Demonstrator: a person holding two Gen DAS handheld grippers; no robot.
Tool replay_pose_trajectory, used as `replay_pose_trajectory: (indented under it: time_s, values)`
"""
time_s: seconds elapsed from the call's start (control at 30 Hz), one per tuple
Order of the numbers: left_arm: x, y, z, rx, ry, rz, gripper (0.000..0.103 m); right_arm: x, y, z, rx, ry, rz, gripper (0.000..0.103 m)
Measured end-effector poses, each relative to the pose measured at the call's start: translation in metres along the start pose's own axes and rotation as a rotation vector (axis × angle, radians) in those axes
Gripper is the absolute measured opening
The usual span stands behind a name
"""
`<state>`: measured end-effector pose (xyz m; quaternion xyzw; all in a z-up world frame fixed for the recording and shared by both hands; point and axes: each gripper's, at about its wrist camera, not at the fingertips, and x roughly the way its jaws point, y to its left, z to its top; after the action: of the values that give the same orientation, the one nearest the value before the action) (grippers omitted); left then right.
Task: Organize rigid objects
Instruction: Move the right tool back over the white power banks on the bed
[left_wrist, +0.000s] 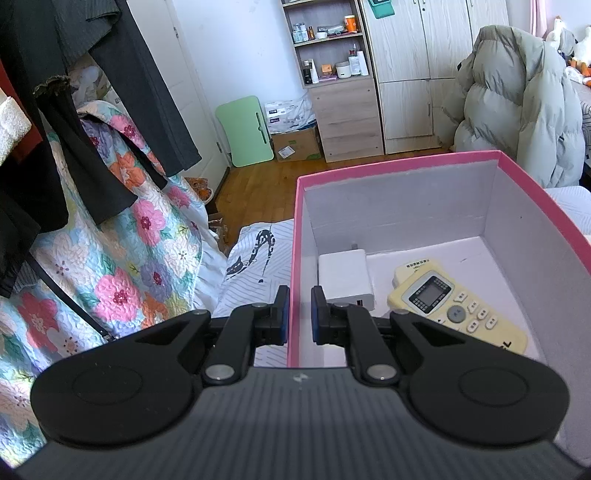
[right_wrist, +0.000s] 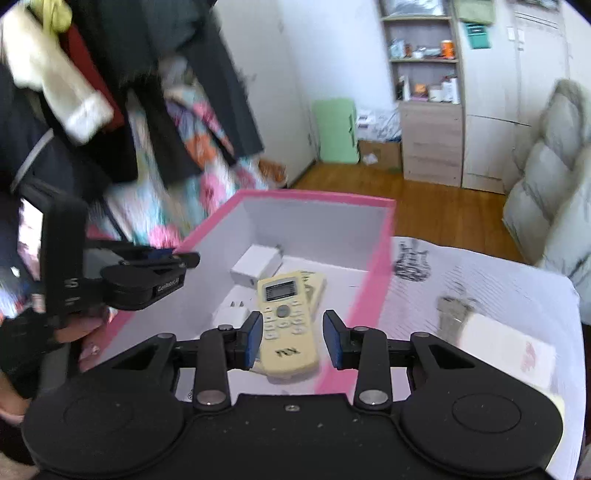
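Left gripper (left_wrist: 300, 314) clamped on the pink cardboard box's wall (left_wrist: 293, 258); right gripper (right_wrist: 293, 339) hung released.

Right's blue pads straddled 2 stacked cream plastic remote controls (right_wrist: 286, 321) inside the box, not touching; farther in lay a white charger block (right_wrist: 255, 266).

The left gripper (left_wrist: 300, 314) is being held clamped on the pink box (left_wrist: 406, 170) wall, while the right gripper (right_wrist: 293, 339) is being held spread above it.

Left claw (left_wrist: 300, 314), right claw (right_wrist: 293, 339): black linkages, blue pads, silver rivets, ribbed grey housing.
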<state>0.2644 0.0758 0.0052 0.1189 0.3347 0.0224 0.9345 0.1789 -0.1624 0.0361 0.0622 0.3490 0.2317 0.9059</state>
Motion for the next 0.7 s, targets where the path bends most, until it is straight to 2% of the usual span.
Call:
replay_pose_trajectory:
  time_s: [0.1, 0.2, 0.33, 0.4, 0.43, 0.5, 0.63, 0.7]
  values:
    - [0.0, 0.0, 0.0, 0.0, 0.002, 0.0, 0.009, -0.025, -0.023, -0.016, 0.015, -0.054, -0.039, 0.041]
    - [0.0, 0.0, 0.0, -0.002, 0.008, -0.002, 0.009, -0.041, -0.05, -0.031, 0.024, -0.055, -0.099, 0.043]
    - [0.002, -0.001, 0.002, 0.003, 0.019, 0.002, 0.009, -0.047, -0.086, -0.049, 0.011, 0.034, -0.166, 0.053]
    - [0.003, -0.002, 0.002, 0.006, 0.023, 0.004, 0.009, -0.047, -0.103, -0.055, -0.012, 0.084, -0.182, 0.054]
    - [0.003, -0.002, 0.002, 0.006, 0.024, 0.006, 0.009, -0.045, -0.108, -0.056, -0.024, 0.102, -0.185, 0.056]
    - [0.004, -0.002, 0.002, 0.008, 0.027, 0.01, 0.009, -0.04, -0.12, -0.056, -0.044, 0.138, -0.177, 0.066]
    - [0.004, -0.002, 0.002, 0.012, 0.028, 0.01, 0.009, -0.023, -0.133, -0.052, -0.123, 0.179, -0.174, 0.068]
    - [0.004, -0.002, 0.002, 0.011, 0.027, 0.009, 0.009, -0.011, -0.138, -0.047, -0.164, 0.206, -0.15, 0.074]
